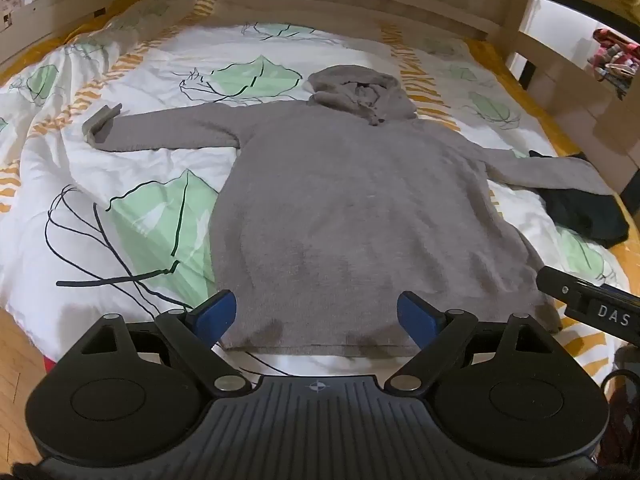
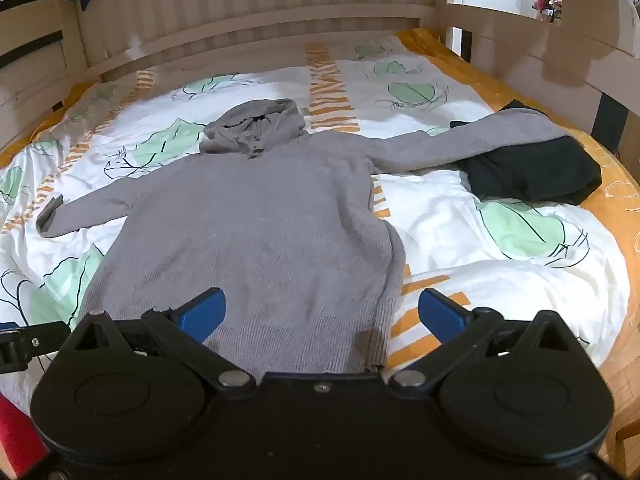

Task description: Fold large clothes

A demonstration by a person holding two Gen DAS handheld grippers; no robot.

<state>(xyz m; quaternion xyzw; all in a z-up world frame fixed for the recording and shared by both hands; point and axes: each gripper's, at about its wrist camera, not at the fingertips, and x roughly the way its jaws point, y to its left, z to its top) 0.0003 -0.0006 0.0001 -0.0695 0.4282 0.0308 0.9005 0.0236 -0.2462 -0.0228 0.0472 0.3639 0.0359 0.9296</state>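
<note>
A grey hooded sweater (image 1: 352,208) lies flat on the bed, hood away from me, both sleeves spread out; it also shows in the right wrist view (image 2: 256,224). Its right sleeve (image 2: 472,140) rests over a folded black garment (image 2: 536,176). My left gripper (image 1: 318,314) is open and empty, hovering over the sweater's bottom hem. My right gripper (image 2: 322,312) is open and empty above the hem's right corner; part of it shows at the right edge of the left wrist view (image 1: 592,304).
The bed carries a white duvet (image 1: 120,184) with green leaves and orange stripes. A wooden bed frame (image 2: 248,20) runs behind and to the right (image 1: 560,64). Wooden floor (image 1: 16,364) lies at the near left.
</note>
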